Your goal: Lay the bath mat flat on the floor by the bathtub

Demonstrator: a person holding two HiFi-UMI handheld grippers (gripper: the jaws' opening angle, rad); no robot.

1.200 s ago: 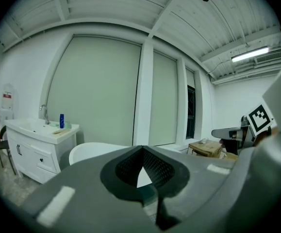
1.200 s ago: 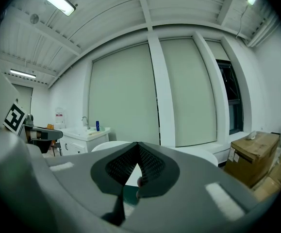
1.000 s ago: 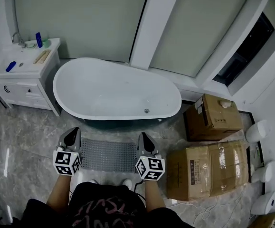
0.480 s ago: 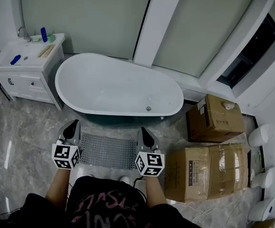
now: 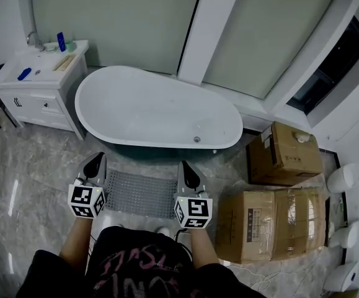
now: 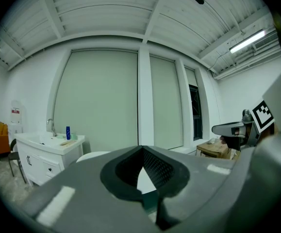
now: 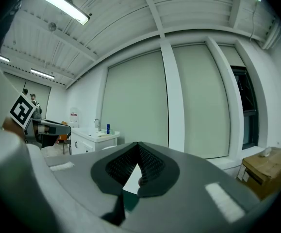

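The grey studded bath mat (image 5: 141, 193) lies flat on the marble floor, just in front of the white oval bathtub (image 5: 157, 110). My left gripper (image 5: 96, 162) hovers over the mat's left end, and my right gripper (image 5: 184, 166) over its right end. Both are held well above the floor and touch nothing. In the left gripper view the left gripper (image 6: 142, 149) has its jaws met at the tip with nothing between them. The right gripper (image 7: 138, 145) shows the same in its own view. Both point toward the tub and the window wall.
A white vanity (image 5: 39, 79) with a sink and small bottles stands left of the tub. Two cardboard boxes (image 5: 284, 153) (image 5: 272, 216) crowd the floor to the right, with white round fixtures (image 5: 342, 179) along the right wall. My feet (image 5: 108, 225) stand at the mat's near edge.
The head view has tilted slightly, so tub and mat sit a little higher in frame. Both grippers stay shut in the same pose, and the mat has not moved.
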